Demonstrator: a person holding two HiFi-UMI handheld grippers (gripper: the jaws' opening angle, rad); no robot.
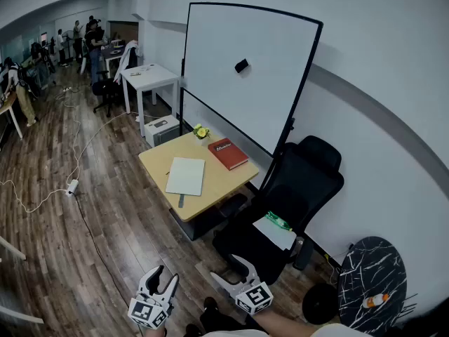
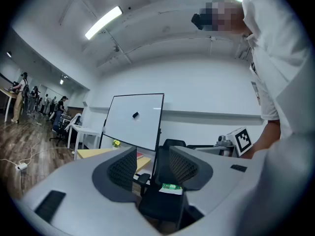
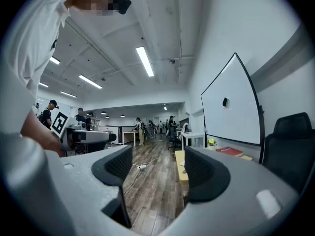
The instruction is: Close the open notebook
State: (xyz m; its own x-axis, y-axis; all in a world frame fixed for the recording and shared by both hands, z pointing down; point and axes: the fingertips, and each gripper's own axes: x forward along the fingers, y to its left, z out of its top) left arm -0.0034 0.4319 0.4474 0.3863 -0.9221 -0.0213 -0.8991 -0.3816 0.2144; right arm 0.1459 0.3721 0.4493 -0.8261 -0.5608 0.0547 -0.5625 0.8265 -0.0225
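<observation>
Fig.: L gripper & R gripper, both w/ jaws wide apart and nothing between them, low and well apart from the table. The pale notebook lies flat there, near a red book. Risk, as we judge it: the office chair stands by our path and may snag a gripper, or we may go for the wrong book.

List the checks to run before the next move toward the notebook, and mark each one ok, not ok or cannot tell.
1. Left gripper open, nothing between its jaws: ok.
2. Right gripper open, nothing between its jaws: ok.
3. Grippers near the yellow table: not ok, it stands well ahead.
4. Pale notebook lying open: cannot tell from here.
5. Red book clear of the notebook: ok, they lie apart.
6. Black chair out of the way: cannot tell, it stands beside the table.
</observation>
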